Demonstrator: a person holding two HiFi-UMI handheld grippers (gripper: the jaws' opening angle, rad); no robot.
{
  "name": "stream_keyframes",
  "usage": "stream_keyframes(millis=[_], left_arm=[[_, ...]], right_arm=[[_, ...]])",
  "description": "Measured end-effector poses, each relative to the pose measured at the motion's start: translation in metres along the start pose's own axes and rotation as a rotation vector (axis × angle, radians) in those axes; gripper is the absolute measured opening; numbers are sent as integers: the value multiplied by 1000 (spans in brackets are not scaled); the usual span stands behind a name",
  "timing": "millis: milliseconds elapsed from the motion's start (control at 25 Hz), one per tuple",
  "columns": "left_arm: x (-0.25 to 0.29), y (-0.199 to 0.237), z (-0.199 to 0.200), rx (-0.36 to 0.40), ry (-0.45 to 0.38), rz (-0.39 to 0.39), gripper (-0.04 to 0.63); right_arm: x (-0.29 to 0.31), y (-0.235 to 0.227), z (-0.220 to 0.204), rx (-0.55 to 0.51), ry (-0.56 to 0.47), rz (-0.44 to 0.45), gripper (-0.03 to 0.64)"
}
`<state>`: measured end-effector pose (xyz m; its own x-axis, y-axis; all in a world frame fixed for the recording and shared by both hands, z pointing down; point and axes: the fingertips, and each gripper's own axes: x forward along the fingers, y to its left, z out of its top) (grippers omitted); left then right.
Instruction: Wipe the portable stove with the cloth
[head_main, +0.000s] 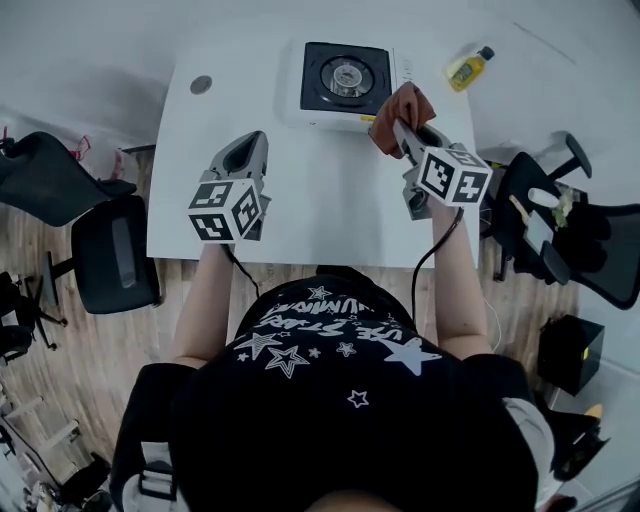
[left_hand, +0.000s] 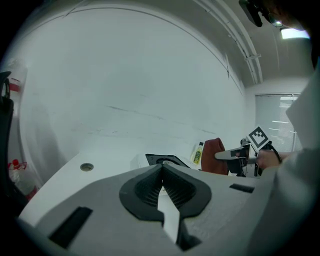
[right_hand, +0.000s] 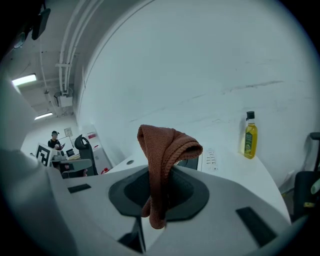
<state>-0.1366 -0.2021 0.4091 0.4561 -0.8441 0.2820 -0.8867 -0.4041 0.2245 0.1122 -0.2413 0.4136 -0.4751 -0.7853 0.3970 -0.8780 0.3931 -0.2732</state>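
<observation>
One stove, one yellow bottle, one cloth pinched in right gripper; left gripper jaws together, empty (both over white table).

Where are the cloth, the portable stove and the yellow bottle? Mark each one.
cloth (right_hand: 161, 155), right gripper view, folded fabric above the jaws
portable stove (head_main: 345, 80), head view, its round burner
yellow bottle (right_hand: 250, 139), right gripper view, its body

Shirt lettering too distorted to read; bottle label illegible.
</observation>
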Motion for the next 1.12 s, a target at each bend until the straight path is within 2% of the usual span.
stream_keyframes(millis=[360,640,840,1120], left_arm=[[51,7,33,26,-19,35,8],[87,25,50,42,-14,81,8],[111,43,52,23,4,112,8],[138,62,49,12,41,130,8]], right_arm=[[66,0,45,-66,58,129,60],[122,10,61,-39,138,250,60],[163,12,63,-40,203,288,60],[217,23,73,-27,220,328,60]])
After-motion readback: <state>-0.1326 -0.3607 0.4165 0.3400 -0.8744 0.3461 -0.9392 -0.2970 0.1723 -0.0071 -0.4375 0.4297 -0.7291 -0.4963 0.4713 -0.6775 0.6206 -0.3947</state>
